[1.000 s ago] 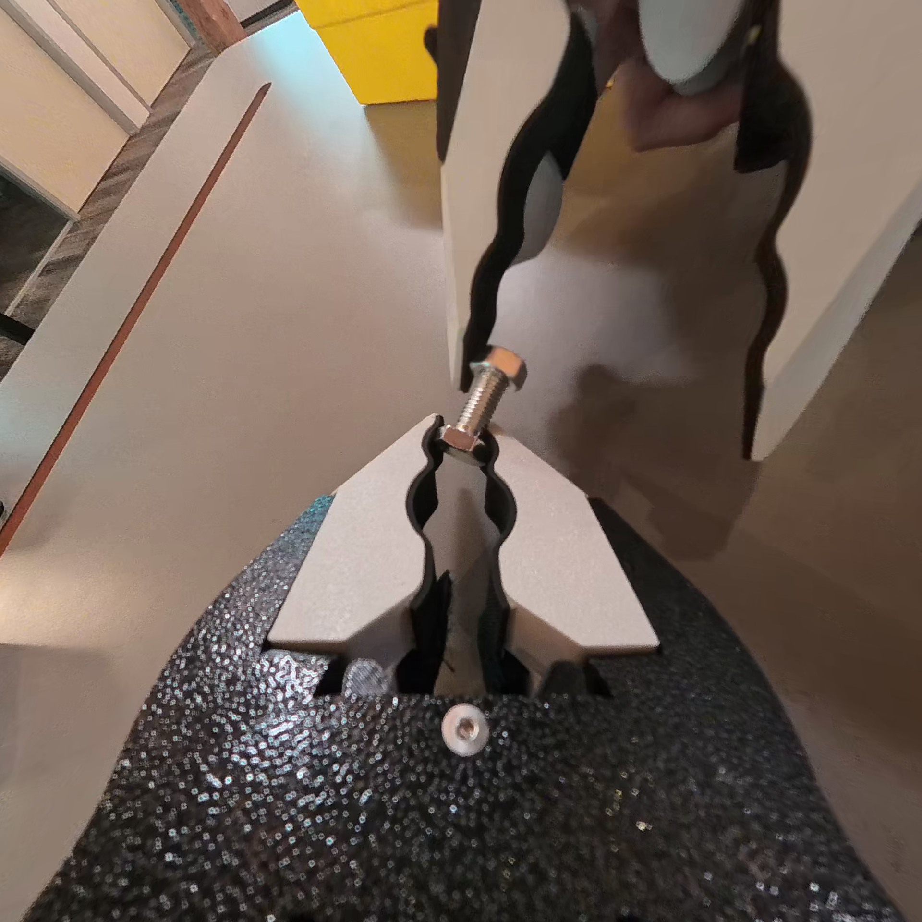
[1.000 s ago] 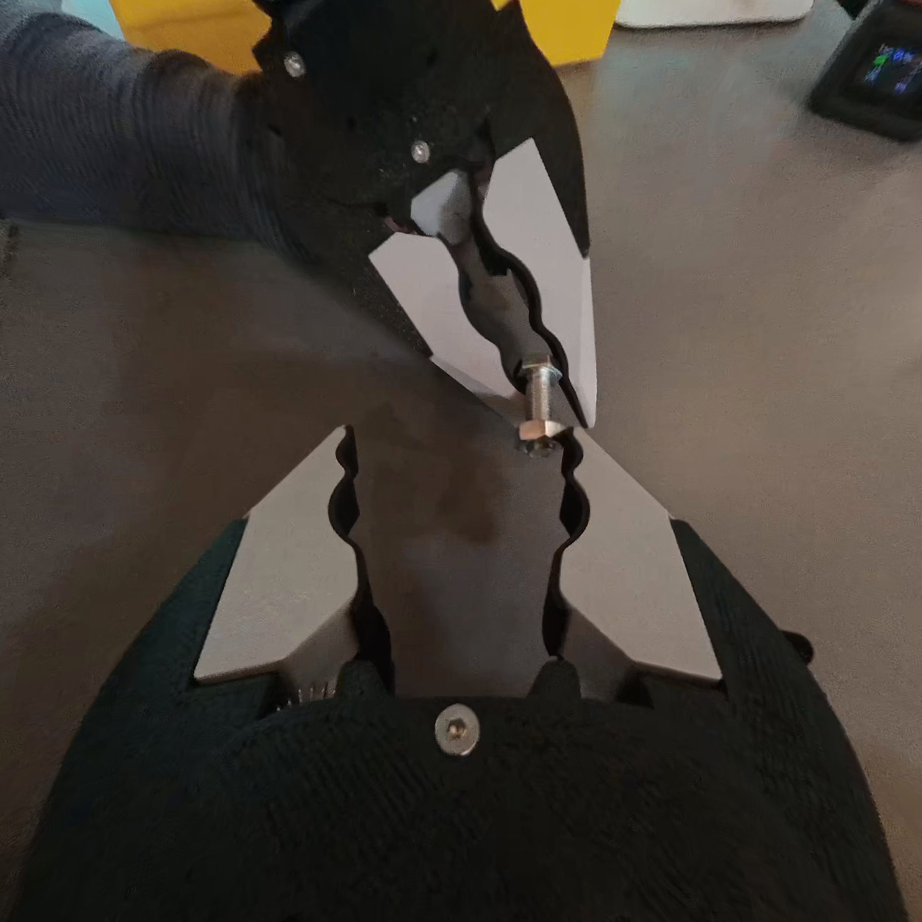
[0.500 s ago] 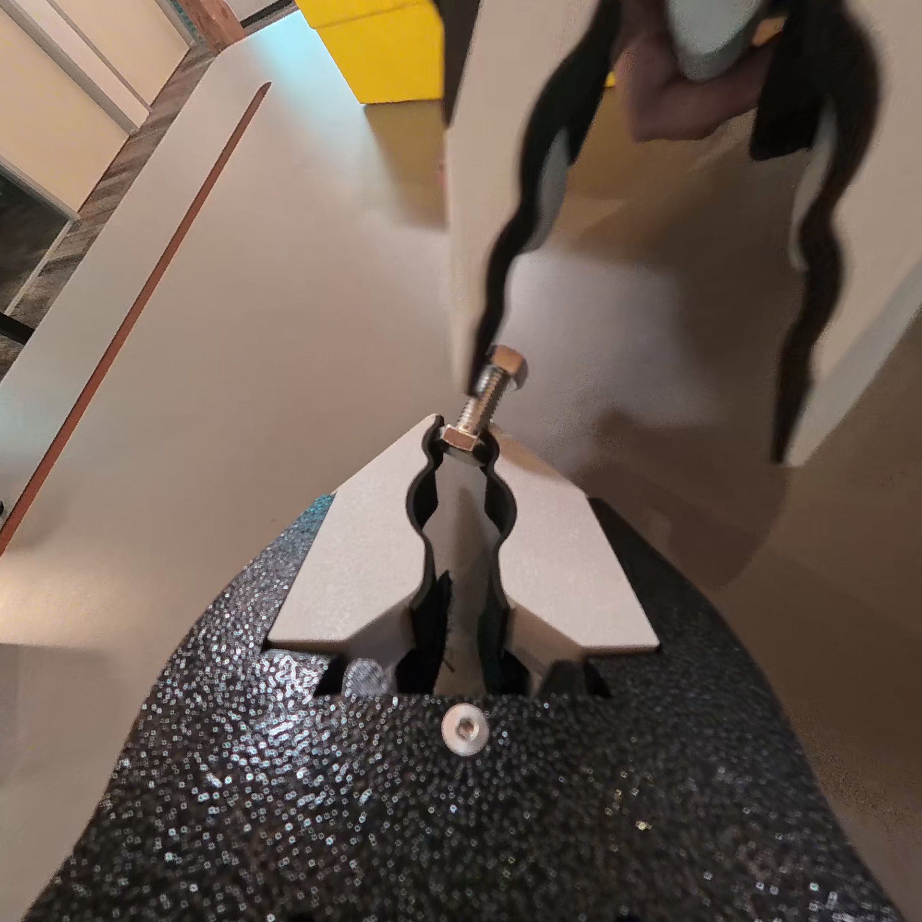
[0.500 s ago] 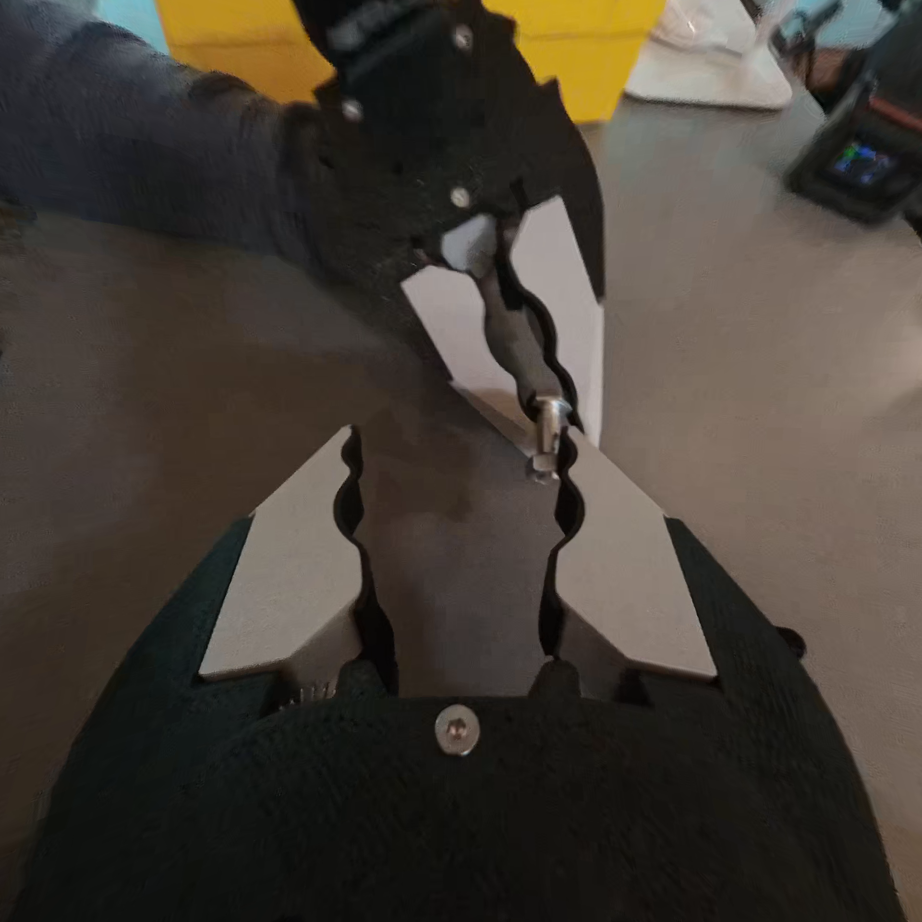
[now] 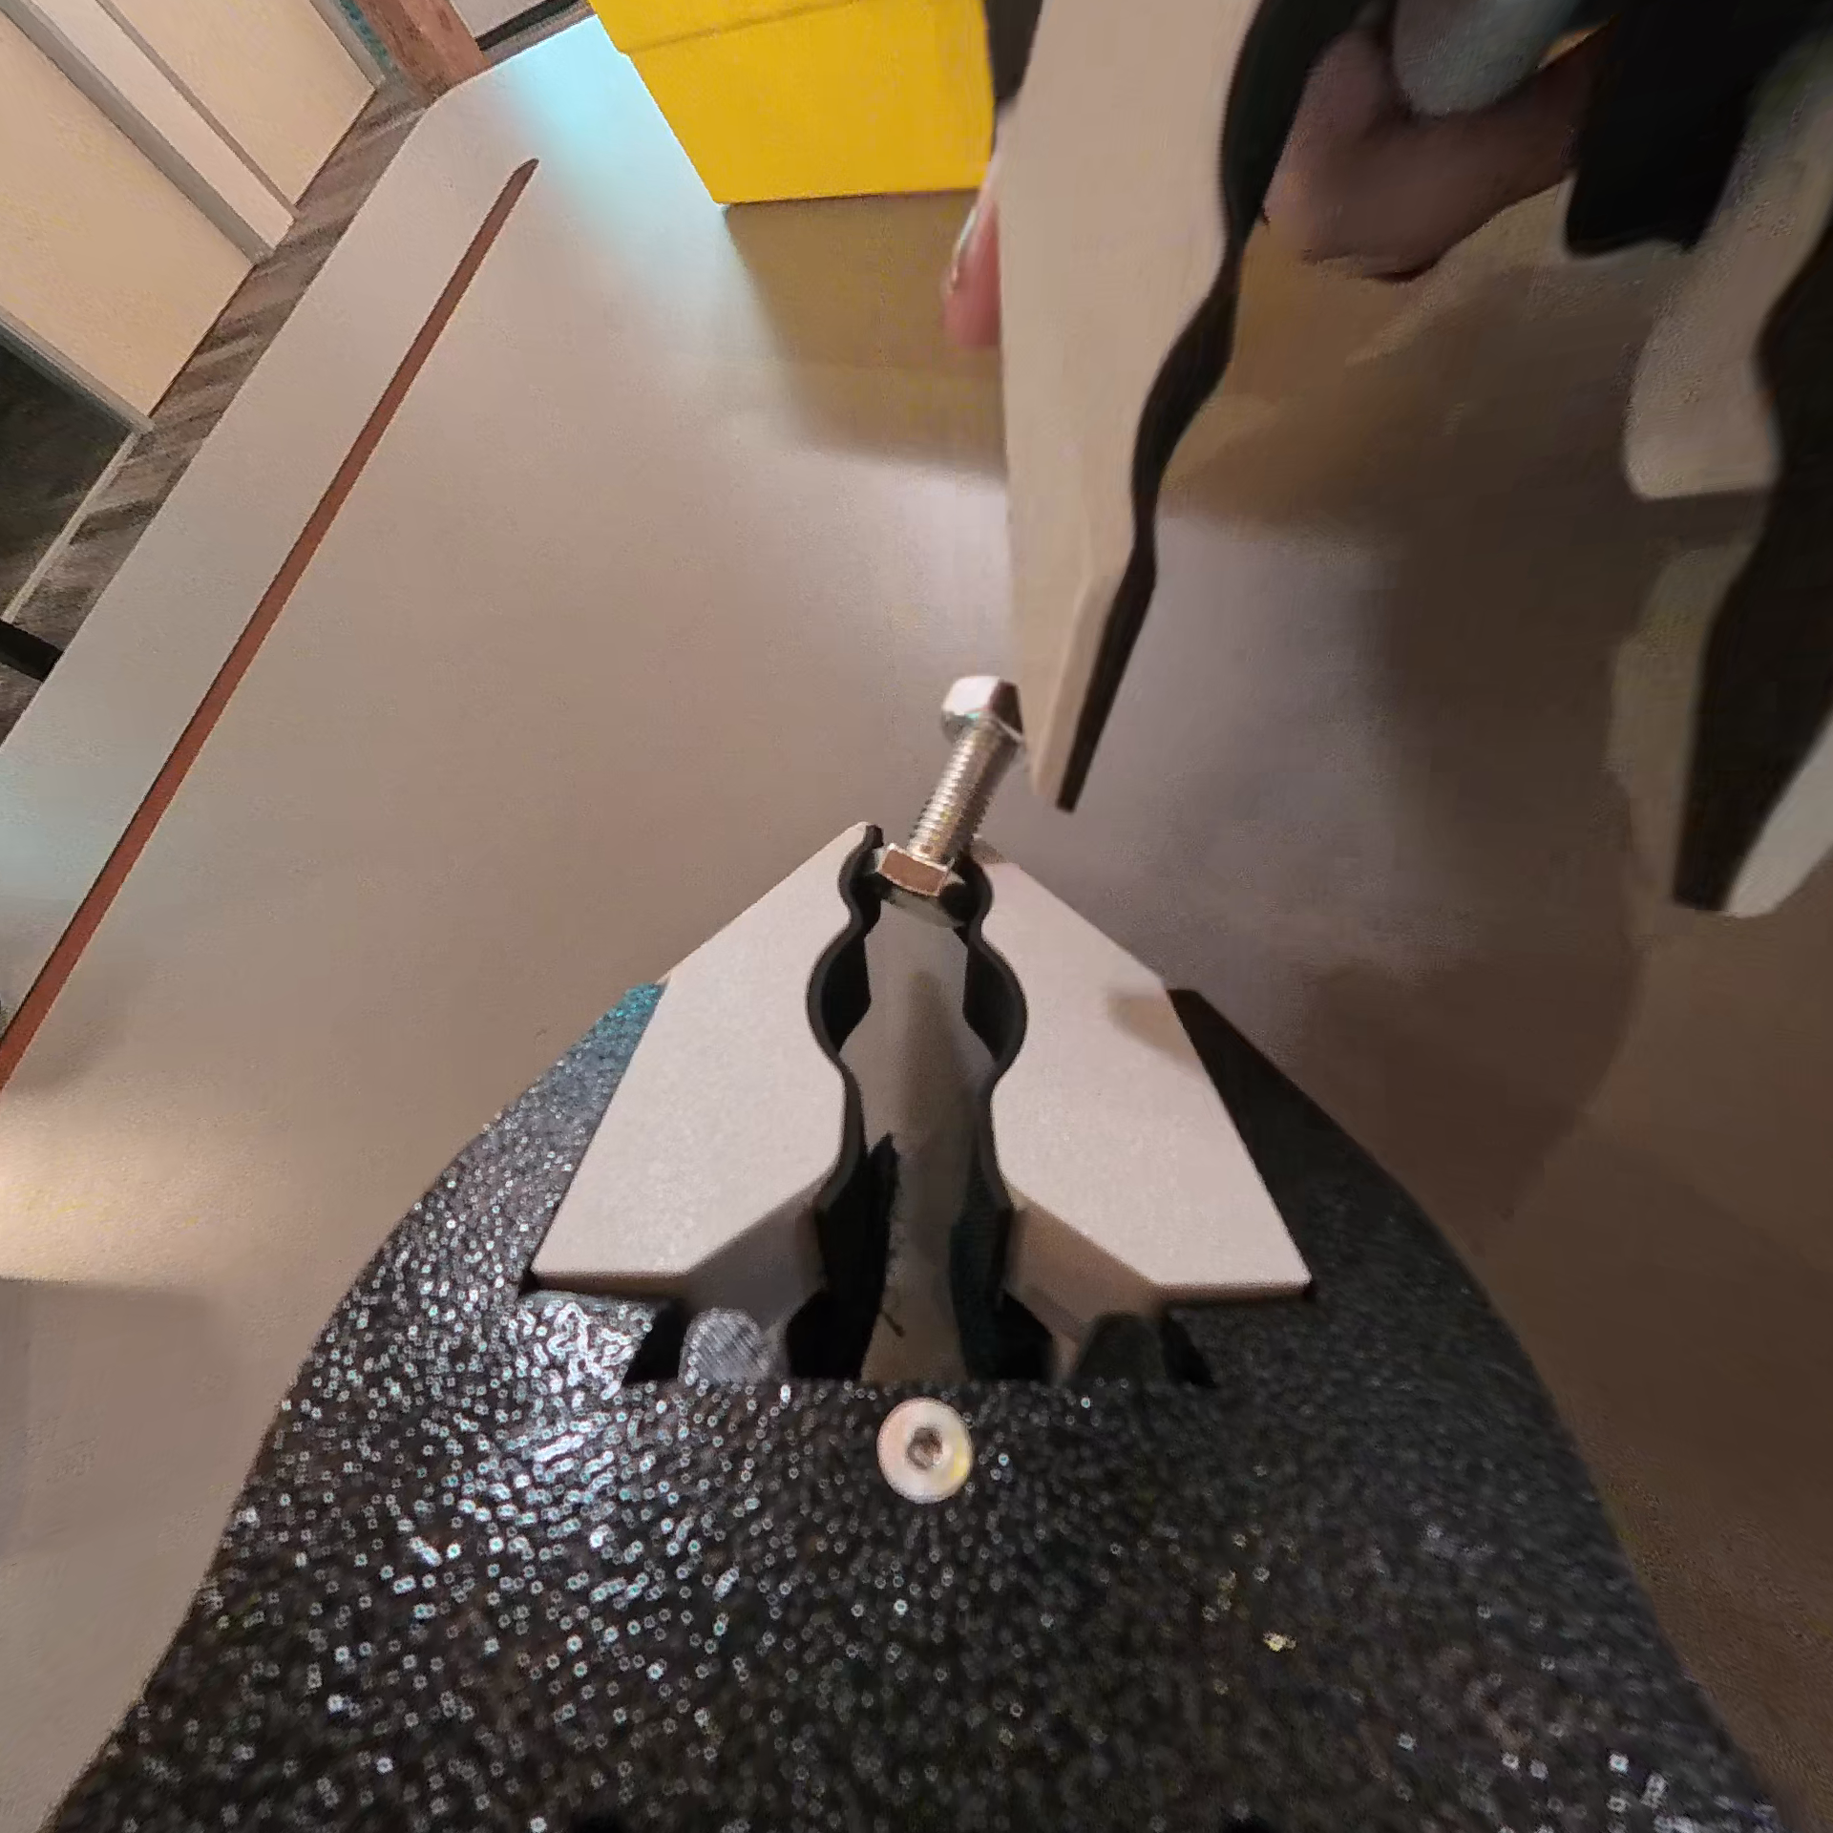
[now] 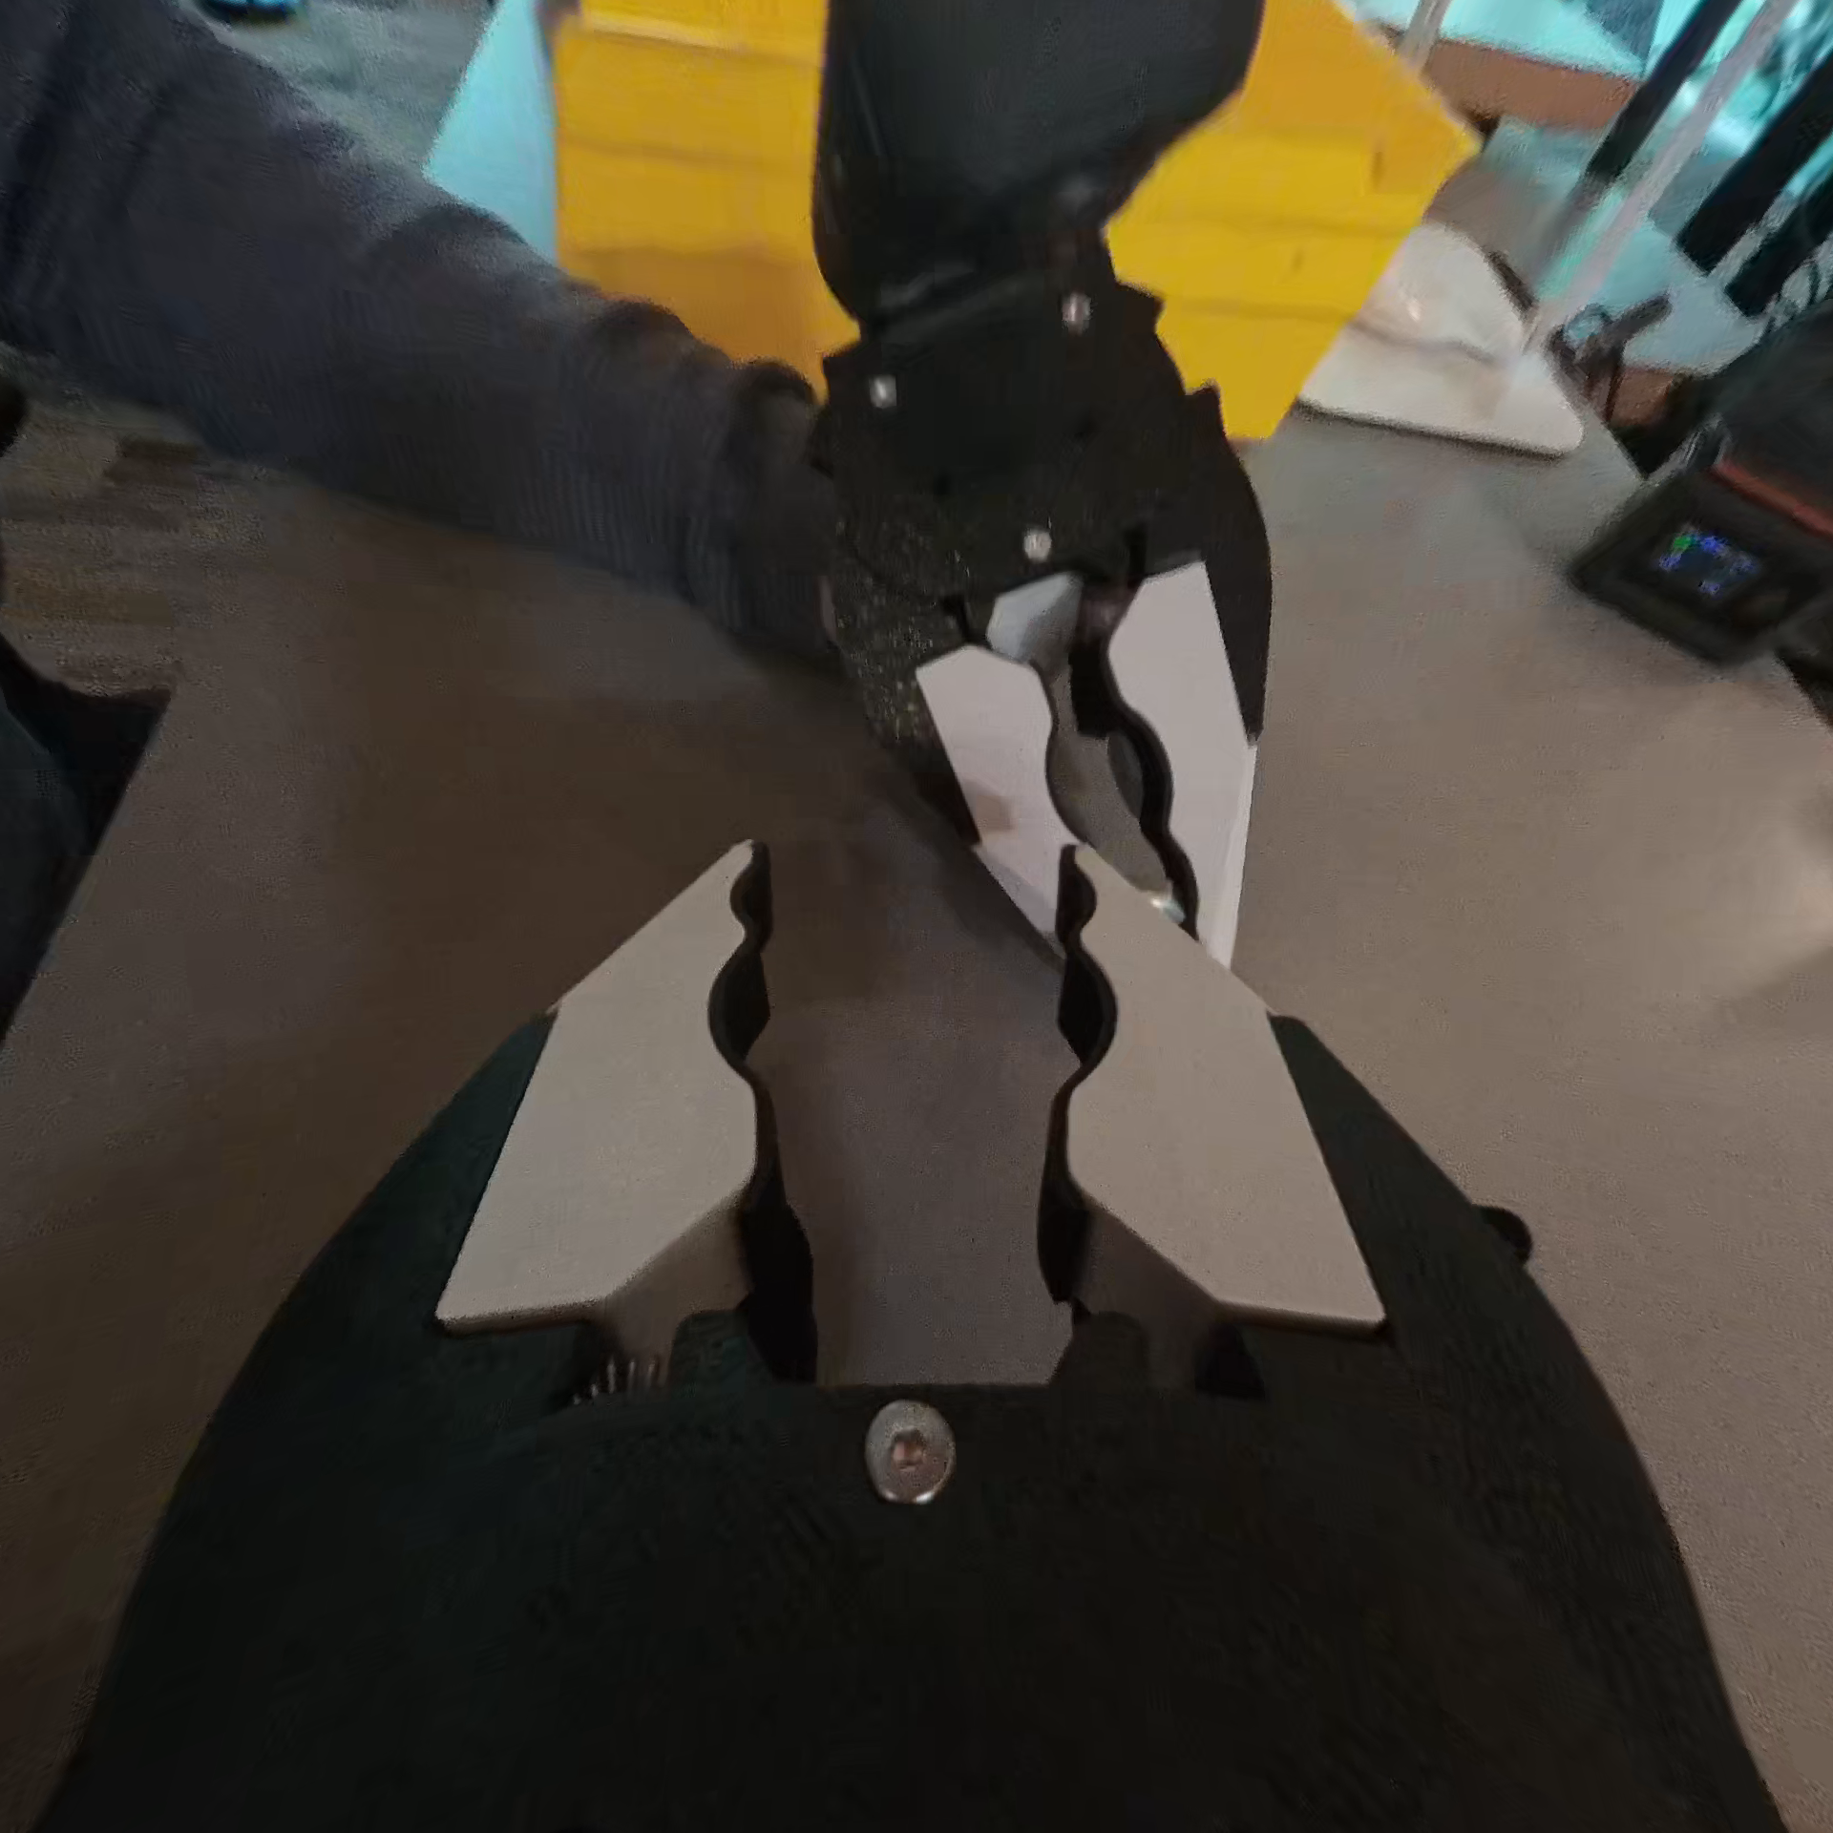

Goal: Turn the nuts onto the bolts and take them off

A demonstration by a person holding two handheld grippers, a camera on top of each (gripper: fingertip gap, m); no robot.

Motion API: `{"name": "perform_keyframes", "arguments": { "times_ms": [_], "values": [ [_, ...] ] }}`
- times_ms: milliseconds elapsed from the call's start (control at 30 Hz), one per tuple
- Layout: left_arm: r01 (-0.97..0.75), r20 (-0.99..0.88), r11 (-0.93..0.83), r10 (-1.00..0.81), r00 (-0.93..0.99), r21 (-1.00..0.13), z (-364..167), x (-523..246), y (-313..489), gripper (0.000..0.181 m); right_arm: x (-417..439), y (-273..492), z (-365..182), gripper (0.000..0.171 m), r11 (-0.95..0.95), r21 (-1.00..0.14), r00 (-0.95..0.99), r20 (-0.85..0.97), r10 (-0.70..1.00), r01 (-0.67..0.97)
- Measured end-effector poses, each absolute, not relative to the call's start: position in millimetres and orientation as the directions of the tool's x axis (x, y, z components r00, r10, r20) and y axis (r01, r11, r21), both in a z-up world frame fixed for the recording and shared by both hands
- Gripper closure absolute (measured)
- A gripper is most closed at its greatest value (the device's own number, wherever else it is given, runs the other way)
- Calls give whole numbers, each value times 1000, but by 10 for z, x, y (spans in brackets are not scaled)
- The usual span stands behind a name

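Note:
In the left wrist view my left gripper [image 5: 917,873] is shut on a hex nut [image 5: 911,875] at its fingertips. A silver bolt [image 5: 957,784] is threaded in the nut and points away and up, its head free. My right gripper [image 5: 1389,843] hangs open at the upper right, one finger [image 5: 1081,555] just right of the bolt head and apart from it. In the right wrist view my right gripper [image 6: 913,863] is open and empty. The left gripper [image 6: 1180,893] faces it beyond its right fingertip [image 6: 1101,893], where only a glint of the bolt [image 6: 1170,903] shows.
The grey table [image 5: 595,595] runs to an edge on the left. A yellow bin [image 5: 823,89] stands at the back, also in the right wrist view [image 6: 1289,198]. A dark sleeve [image 6: 397,397] reaches in from the left. A black device with a small screen [image 6: 1706,565] sits at the right.
My right gripper has shifted so its finger now lies right of the bolt head instead of left of it. Its jaws have narrowed but stay open. The left gripper holds still.

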State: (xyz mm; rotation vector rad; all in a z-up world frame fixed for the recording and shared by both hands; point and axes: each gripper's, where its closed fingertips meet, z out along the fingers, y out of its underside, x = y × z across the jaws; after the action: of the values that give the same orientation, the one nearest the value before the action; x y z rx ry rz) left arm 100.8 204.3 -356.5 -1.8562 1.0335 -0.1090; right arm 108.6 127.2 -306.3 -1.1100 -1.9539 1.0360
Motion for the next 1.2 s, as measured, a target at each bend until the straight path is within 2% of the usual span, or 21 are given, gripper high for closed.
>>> {"name": "perform_keyframes", "arguments": {
  "times_ms": [67,167,233,367,400,433,467,500,600,633,900,1000,1100,1200],
  "values": [
    [-606,-347,-166,-691,634,-778,-3564,1008,2043,169,1069,1405,-3024,115,295,-876,-359,154,920,380],
    [-605,-345,-167,-691,635,-779,-3565,1008,2043,169,1113,1649,-3235,104,159,-836,-244,31,969,525],
    [-605,-345,-167,-691,635,-779,-3565,1008,2043,169,1122,1654,-3353,96,119,-806,-236,-26,971,579],
    [-608,-350,-159,-694,629,-777,-3564,1013,2038,169,1103,1529,-3340,93,273,-797,-325,103,940,538],
    [-611,-355,-156,-693,628,-776,-3563,1014,2038,169,1116,1479,-3276,95,306,-812,-354,133,926,496],
    [-608,-349,-165,-691,633,-777,-3566,1010,2041,169,1134,1372,-3168,118,307,-849,-404,123,906,430],
    [-603,-341,-170,-692,636,-780,-3566,1008,2044,169,1122,1331,-3052,126,273,-885,-413,103,905,377],
    [-602,-339,-172,-692,637,-780,-3567,1007,2043,169,1089,1421,-3008,123,238,-893,-357,96,929,381],
    [-602,-341,-180,-683,646,-778,-3569,1000,2049,169,1091,1701,-3247,85,192,-817,-215,86,973,543],
    [-600,-338,-185,-682,648,-778,-3570,998,2051,169,1078,1711,-3318,79,194,-793,-206,89,975,577],
    [-594,-329,-190,-683,652,-782,-3571,997,2052,169,1027,1518,-3568,67,319,-667,-283,166,945,673],
    [-602,-342,-178,-683,645,-778,-3569,1007,2048,170,1077,1402,-3436,70,394,-673,-349,210,913,625],
    [-587,-319,-202,-679,661,-784,-3572,992,2058,171,1042,1430,-3257,84,341,-753,-313,188,931,562],
    [-592,-330,-197,-674,660,-782,-3570,992,2061,171,1061,1592,-3304,89,271,-742,-222,167,961,613]
  ]
}}
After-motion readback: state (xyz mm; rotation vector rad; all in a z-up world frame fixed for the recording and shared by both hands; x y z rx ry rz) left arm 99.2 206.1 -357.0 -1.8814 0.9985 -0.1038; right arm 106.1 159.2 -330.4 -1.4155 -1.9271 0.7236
